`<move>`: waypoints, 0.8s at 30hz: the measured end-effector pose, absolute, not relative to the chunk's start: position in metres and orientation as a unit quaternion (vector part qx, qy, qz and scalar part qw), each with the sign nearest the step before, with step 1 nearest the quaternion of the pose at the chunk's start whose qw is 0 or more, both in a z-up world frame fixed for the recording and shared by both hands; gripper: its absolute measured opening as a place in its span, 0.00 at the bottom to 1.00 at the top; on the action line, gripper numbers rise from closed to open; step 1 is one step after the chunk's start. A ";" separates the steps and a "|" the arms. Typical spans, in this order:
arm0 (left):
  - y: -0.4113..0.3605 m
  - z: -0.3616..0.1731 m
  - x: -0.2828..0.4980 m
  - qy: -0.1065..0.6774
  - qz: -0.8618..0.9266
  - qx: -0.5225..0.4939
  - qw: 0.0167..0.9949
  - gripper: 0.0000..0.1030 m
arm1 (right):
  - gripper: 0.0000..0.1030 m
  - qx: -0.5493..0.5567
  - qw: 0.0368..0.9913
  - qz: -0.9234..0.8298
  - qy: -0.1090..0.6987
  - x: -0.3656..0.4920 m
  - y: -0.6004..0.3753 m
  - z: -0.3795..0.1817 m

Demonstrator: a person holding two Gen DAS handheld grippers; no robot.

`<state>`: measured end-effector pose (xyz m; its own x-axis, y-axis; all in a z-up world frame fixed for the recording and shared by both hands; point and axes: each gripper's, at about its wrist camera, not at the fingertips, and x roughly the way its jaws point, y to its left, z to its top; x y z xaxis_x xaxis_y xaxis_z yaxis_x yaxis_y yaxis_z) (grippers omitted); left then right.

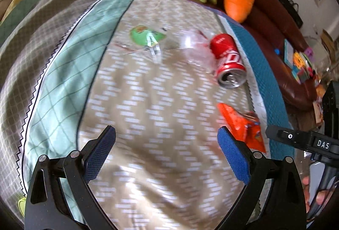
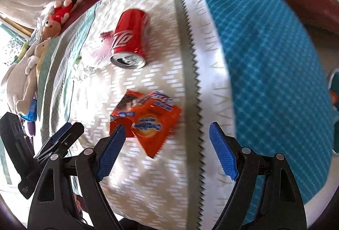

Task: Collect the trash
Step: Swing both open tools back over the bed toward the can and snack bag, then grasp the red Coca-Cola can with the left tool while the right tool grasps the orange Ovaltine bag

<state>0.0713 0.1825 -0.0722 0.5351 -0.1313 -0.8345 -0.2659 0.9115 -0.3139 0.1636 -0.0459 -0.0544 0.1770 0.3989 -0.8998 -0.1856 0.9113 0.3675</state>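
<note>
Right wrist: orange wrapper point(image 2: 146, 121) lies beside zigzag seam point(image 2: 193, 73)

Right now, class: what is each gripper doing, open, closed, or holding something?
Left gripper: open, holding nothing, above the patterned blanket.
Right gripper: open, holding nothing, with the orange snack wrapper just ahead of its fingers.

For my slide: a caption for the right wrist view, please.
Open right gripper above an orange snack wrapper; red can beyond.
</note>
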 end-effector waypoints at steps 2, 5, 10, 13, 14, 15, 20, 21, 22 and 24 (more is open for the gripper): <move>0.187 -0.074 0.073 0.480 0.041 -0.210 0.851 0.94 | 0.75 0.094 0.757 0.194 0.617 0.169 -0.039 -0.059; 0.190 -0.076 0.076 0.481 0.041 -0.212 0.850 0.94 | 0.75 0.092 0.754 0.198 0.620 0.174 -0.028 -0.063; 0.190 -0.081 0.078 0.487 0.037 -0.211 0.847 0.94 | 0.75 0.089 0.740 0.207 0.634 0.177 -0.015 -0.073; 0.191 -0.083 0.079 0.488 0.038 -0.208 0.847 0.94 | 0.75 0.090 0.733 0.212 0.640 0.175 -0.011 -0.080; 0.192 -0.083 0.079 0.488 0.039 -0.208 0.846 0.94 | 0.75 0.090 0.735 0.213 0.638 0.175 -0.009 -0.081; 0.192 -0.083 0.079 0.489 0.040 -0.209 0.846 0.94 | 0.75 0.088 0.738 0.215 0.634 0.174 -0.009 -0.080; 0.194 -0.084 0.080 0.490 0.042 -0.208 0.845 0.94 | 0.50 0.085 0.757 0.227 0.607 0.170 -0.012 -0.070; 0.193 -0.084 0.080 0.490 0.041 -0.207 0.846 0.94 | 0.41 0.081 0.761 0.226 0.602 0.169 -0.013 -0.068; 0.192 -0.083 0.080 0.491 0.040 -0.206 0.846 0.94 | 0.35 0.079 0.765 0.226 0.598 0.169 -0.015 -0.064; 0.189 -0.082 0.082 0.492 0.038 -0.204 0.846 0.94 | 0.35 0.085 0.770 0.224 0.592 0.170 -0.021 -0.058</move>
